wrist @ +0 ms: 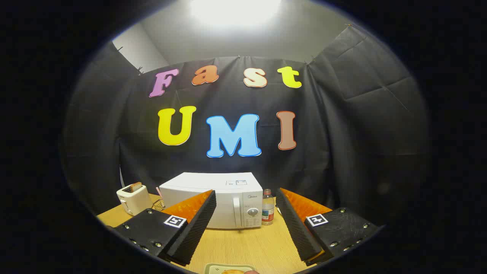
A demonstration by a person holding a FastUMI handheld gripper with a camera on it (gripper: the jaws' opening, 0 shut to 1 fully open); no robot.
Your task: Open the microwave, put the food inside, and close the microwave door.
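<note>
Gripper view | tool [246,224] is being held wide open, gripping nothing | microwave [224,199] is standing shut beyond fingers on desk [247,247] | food plate [230,269] is lying below fingers | step judged: door opening, handle approach being called for

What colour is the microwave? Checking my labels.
White microwave, door shut, beyond the open gripper; gripper view.

Staged kitchen booth, not a real home: black cloth wall [361,114] behind wood table [243,243] w/ microwave [224,199], toaster [133,198], bottle [268,207].
</note>
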